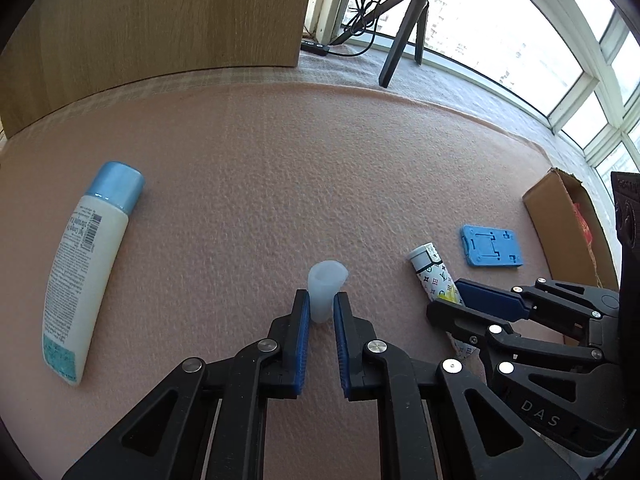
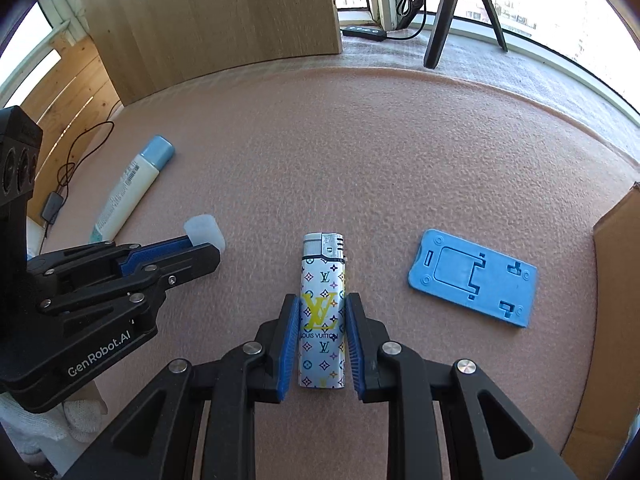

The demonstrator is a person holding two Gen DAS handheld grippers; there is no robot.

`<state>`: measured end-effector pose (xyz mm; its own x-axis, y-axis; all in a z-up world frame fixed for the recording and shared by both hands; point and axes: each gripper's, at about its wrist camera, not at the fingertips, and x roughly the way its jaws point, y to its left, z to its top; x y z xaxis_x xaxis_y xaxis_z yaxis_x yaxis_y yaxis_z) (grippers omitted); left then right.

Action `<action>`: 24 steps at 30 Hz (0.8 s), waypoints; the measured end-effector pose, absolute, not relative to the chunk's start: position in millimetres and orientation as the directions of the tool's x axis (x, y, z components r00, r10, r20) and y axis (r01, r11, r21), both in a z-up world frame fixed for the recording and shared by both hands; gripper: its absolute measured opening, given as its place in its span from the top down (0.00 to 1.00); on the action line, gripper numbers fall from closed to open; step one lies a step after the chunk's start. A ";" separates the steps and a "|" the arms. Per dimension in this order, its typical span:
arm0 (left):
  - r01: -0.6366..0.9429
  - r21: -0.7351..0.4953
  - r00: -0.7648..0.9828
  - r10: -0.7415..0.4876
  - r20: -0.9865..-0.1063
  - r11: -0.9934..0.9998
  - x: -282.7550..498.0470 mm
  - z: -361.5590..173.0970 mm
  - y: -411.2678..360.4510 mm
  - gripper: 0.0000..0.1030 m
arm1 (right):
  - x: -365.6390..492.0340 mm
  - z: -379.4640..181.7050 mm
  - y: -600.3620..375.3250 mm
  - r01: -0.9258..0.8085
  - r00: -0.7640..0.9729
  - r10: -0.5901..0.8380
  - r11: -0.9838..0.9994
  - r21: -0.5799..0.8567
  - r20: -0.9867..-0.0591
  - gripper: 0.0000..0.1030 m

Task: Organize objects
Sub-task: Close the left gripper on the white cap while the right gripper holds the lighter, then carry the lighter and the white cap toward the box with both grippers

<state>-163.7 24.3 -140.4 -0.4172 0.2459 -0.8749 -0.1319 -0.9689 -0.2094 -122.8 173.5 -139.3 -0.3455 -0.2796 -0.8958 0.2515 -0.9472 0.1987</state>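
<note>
Mat: pink foam mat carries everything.
Bottle: white bottle lies flat at far left, blue cap pointing away.
Right gripper: low and level – blue pads clenched on the lighter, long axis along the fingers, metal head forward.
Left gripper: low, pinching a translucent cap – its open end points away.

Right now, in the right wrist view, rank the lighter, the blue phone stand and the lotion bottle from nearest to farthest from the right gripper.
1. Lighter, between the right gripper fingers.
2. Blue phone stand, flat to its right.
3. Lotion bottle, lying far left.
</note>
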 end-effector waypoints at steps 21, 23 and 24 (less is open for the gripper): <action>-0.147 -0.242 -0.460 0.283 -0.842 -0.959 -80.8 -107.6 52.4 0.91 | -36.5 -73.5 246.1 0.215 -0.475 -0.313 -0.948 0.236 -0.823 0.80; -0.174 -0.251 -0.461 0.304 -0.833 -0.952 -78.5 -100.2 63.8 0.91 | -28.5 -67.7 262.4 0.193 -0.493 -0.294 -0.955 0.227 -0.819 0.80; -0.191 -0.255 -0.461 0.316 -0.829 -0.948 -77.4 -96.7 71.4 0.91 | -24.5 -65.3 271.7 0.178 -0.502 -0.282 -0.959 0.221 -0.818 0.80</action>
